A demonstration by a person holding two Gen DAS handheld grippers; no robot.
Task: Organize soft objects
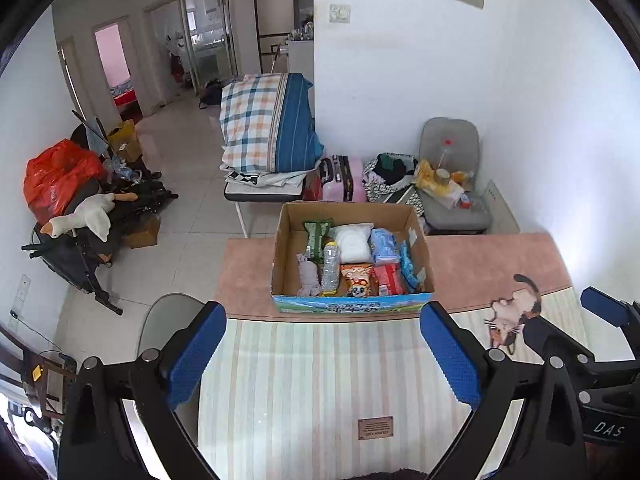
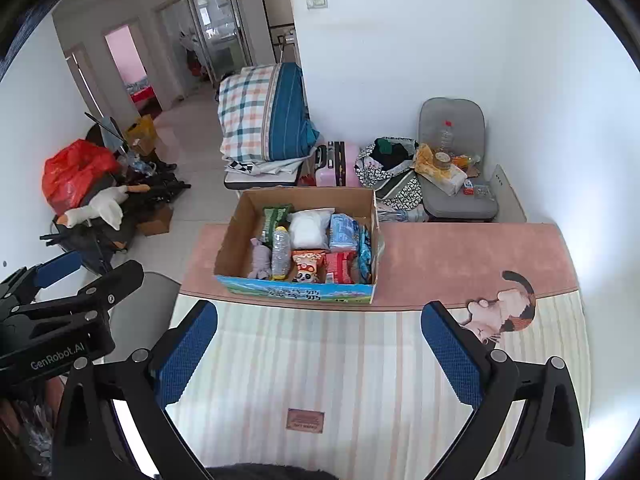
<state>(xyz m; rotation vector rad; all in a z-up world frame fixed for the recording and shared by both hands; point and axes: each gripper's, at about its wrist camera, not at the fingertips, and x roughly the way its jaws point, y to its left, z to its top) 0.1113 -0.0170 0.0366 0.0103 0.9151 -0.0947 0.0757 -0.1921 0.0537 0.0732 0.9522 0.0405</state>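
Cardboard box (image 1: 352,300) of soft packets sits on the table (image 1: 480,256), ahead of my left hand-held gripper (image 1: 320,354) and right hand-held gripper (image 2: 320,352); both spread wide, empty.

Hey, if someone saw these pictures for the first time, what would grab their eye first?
Probably the open cardboard box at the far edge of the striped mat, packed with snack packets, a plastic bottle and a grey plush toy. Next, the two open grippers with blue pads, left gripper and right gripper, both empty above the mat. The cat picture on the mat's right also stands out.
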